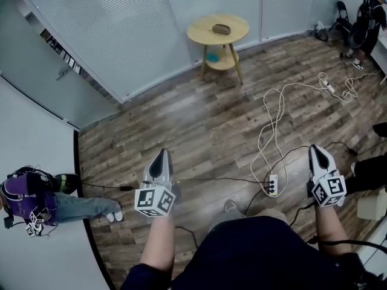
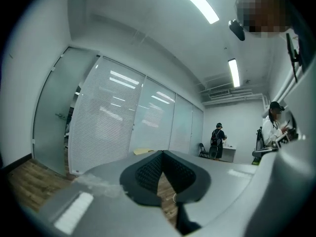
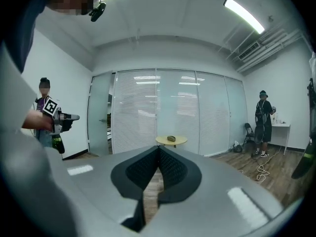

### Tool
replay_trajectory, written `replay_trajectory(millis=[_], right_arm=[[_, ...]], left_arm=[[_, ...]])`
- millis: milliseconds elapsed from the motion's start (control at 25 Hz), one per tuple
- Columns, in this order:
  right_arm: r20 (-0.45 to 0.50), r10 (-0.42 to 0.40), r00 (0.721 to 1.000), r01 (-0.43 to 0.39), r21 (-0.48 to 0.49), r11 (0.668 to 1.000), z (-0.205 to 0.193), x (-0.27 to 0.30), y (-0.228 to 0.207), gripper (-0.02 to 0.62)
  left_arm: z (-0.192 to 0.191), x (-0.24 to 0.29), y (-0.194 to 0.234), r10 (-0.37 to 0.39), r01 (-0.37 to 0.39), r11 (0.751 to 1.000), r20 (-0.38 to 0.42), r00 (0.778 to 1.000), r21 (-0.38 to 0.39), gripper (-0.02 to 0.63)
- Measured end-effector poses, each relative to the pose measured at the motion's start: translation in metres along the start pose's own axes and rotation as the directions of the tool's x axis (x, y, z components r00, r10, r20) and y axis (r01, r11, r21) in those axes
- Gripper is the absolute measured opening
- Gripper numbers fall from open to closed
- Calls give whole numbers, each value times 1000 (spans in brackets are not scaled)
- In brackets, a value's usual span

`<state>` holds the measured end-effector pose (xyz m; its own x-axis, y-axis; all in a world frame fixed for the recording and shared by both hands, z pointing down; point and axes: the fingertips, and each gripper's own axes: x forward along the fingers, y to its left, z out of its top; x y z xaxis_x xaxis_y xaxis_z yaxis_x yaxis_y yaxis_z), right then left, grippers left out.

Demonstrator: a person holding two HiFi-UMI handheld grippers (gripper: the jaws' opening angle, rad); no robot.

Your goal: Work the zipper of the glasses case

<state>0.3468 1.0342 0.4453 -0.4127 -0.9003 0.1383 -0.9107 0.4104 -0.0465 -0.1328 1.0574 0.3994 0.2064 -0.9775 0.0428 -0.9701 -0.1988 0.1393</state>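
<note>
Glasses case lies on the round surface by the blinds, its long axis across our view; we cannot tell whether it is zipped. A blue thing sits on the shelf below. Open floor separates us from it, with cables to the right. Our left tongs and right tongs are clenched on nothing.

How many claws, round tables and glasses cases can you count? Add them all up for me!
claws: 2 (left claw, right claw)
round table: 1
glasses case: 1
total: 4
</note>
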Motion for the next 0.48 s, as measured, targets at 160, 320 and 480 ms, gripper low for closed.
replay_trajectory(millis=[160,320,480], right_arm=[[-24,-19,1000,19,-3,1000,-7,24,6,6],[-40,-40,998,41,20,999,-9,49,0,6],[-60,-32,998,34,31,999,-13,88,-8,6]], left_arm=[[-7,27,18,-24,23,999,-11,1000,-35,3],[-18,52,34,-36,34,999,-53,998,-40,3],[-20,87,47,-35,32,999,-70,997,-38,3]])
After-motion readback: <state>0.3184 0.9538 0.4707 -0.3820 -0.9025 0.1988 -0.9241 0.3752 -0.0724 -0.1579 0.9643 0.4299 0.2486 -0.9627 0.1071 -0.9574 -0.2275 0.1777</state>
